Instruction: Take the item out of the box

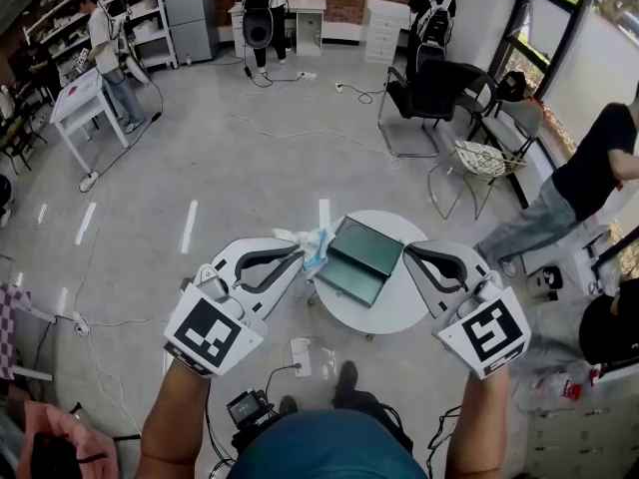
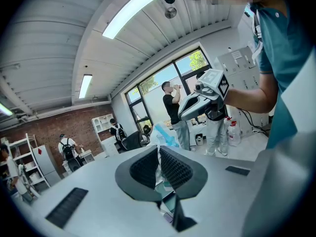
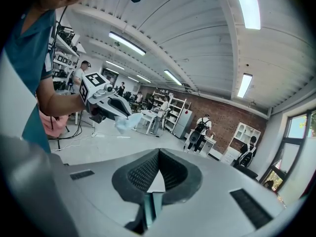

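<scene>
An open dark green box (image 1: 354, 257) lies on a small round white table (image 1: 399, 312). My left gripper (image 1: 300, 255) is shut on a crumpled white and blue packet (image 1: 313, 242), held just off the box's left edge. In the left gripper view the packet (image 2: 163, 135) sticks up between the closed pads of that gripper (image 2: 158, 149). My right gripper (image 1: 407, 250) is at the box's right corner. Its jaws (image 3: 159, 154) are shut, with a thin green edge of the box (image 3: 150, 206) between them. The right gripper view also shows the left gripper (image 3: 106, 100) with the packet (image 3: 126, 121).
Black chairs (image 1: 429, 98) and a wire chair (image 1: 489, 163) stand beyond the table. A person (image 1: 589, 188) stands at the right. Cables and a power strip (image 1: 300, 357) lie on the floor by my feet. A white table (image 1: 85, 98) stands far left.
</scene>
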The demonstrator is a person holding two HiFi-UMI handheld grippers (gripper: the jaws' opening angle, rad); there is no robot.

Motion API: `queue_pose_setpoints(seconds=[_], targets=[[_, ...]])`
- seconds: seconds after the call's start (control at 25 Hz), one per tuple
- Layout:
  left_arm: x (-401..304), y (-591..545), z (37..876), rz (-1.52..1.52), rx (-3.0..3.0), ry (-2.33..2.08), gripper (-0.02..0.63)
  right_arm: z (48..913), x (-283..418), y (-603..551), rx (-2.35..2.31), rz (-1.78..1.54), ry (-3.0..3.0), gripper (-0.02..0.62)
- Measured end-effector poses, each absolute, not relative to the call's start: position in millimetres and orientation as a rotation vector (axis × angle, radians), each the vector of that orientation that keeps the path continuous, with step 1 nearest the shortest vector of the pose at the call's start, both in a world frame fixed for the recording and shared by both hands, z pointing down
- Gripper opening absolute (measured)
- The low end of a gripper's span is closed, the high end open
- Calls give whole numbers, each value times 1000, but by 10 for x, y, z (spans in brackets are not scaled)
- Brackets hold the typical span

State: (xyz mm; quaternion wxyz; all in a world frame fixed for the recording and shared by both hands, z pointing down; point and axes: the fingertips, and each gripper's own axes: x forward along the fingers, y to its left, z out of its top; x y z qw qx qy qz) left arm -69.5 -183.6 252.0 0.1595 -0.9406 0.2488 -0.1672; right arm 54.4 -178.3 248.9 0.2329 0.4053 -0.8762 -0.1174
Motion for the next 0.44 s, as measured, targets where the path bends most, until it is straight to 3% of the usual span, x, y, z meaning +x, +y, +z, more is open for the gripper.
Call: queue_pose_setpoints(seconds=[0.44], targets=[[-613,-1933,2621,-497,-2699,712,32,2570,626,-1879,1104,-308,-2405,38]])
